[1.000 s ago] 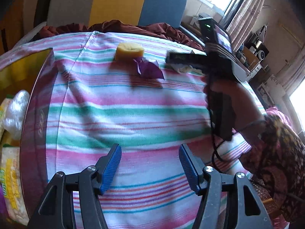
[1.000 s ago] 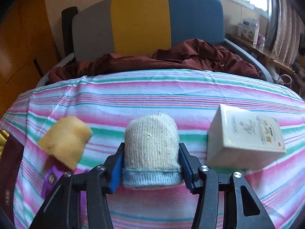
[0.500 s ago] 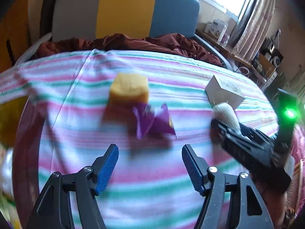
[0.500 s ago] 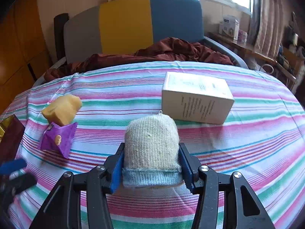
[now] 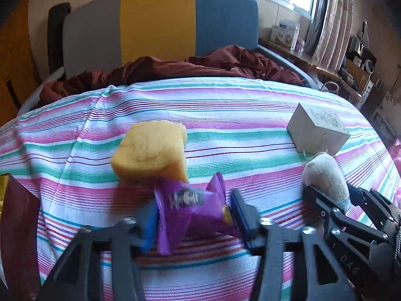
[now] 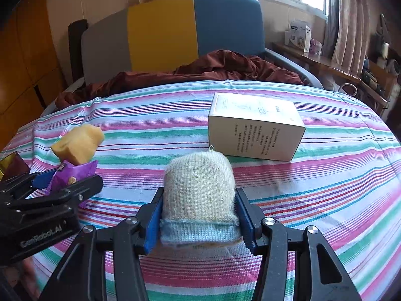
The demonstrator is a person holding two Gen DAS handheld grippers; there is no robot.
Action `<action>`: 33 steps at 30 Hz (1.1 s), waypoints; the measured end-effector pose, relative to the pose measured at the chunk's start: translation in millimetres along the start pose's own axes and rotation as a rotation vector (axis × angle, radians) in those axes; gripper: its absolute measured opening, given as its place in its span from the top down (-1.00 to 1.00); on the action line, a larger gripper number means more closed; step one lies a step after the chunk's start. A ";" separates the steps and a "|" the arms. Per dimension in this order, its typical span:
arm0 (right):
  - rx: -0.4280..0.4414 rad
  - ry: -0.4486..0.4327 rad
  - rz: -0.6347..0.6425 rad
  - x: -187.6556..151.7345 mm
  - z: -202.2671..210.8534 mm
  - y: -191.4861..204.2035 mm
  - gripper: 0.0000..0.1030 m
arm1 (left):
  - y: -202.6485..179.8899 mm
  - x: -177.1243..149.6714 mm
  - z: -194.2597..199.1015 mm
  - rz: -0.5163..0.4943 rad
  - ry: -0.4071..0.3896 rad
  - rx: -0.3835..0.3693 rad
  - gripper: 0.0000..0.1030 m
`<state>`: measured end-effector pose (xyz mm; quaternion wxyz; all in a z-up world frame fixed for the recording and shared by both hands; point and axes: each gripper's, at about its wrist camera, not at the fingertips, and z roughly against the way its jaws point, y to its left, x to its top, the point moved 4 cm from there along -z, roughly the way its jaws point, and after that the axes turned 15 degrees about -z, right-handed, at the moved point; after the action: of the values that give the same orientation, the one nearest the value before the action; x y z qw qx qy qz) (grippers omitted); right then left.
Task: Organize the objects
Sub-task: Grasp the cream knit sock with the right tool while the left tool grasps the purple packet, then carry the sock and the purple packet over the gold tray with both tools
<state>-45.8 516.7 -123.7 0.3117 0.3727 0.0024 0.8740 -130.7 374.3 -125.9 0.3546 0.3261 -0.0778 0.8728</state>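
A purple snack packet (image 5: pixel 190 208) lies on the striped cloth between the blue pads of my left gripper (image 5: pixel 193 215), which stands around it; the jaws look close to its sides. A yellow sponge (image 5: pixel 150 150) sits just behind it. My right gripper (image 6: pixel 199 213) is shut on a rolled cream knitted sock with a blue cuff (image 6: pixel 199 198), held just above the cloth. It also shows in the left wrist view (image 5: pixel 325 178). A cream carton box (image 6: pixel 255 125) lies behind the sock. The packet (image 6: pixel 72 175) and the sponge (image 6: pixel 77 143) show at the left in the right wrist view.
The striped cloth (image 5: pixel 225 105) covers a rounded table. A dark red box (image 5: pixel 17 225) stands at its left edge. A maroon blanket (image 5: pixel 188 67) lies on a grey, yellow and blue bench behind. Shelves with clutter stand at the right (image 5: pixel 356 62).
My left gripper has moved forward across the cloth until its pads stand around the purple packet. My right gripper has pulled back a little with the sock, away from the carton.
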 end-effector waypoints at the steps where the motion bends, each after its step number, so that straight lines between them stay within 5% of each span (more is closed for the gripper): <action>1: 0.001 0.000 -0.001 -0.2 0.2 -0.2 -0.05 | 1.0 -0.3 0.3 0.007 -0.009 -0.010 0.05; 17: -0.028 -0.028 0.024 -0.1 2.7 2.4 -0.04 | -8.3 -20.6 36.7 -0.059 -0.123 0.004 0.11; 33: -0.055 -0.071 0.035 -11.8 21.1 10.0 -0.04 | 8.9 -56.6 59.5 0.021 -0.137 -0.013 0.11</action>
<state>-31.2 497.4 -113.8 0.3062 0.3950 -0.0392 0.8653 -75.7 313.7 -114.3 0.3416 0.3820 -0.1111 0.8515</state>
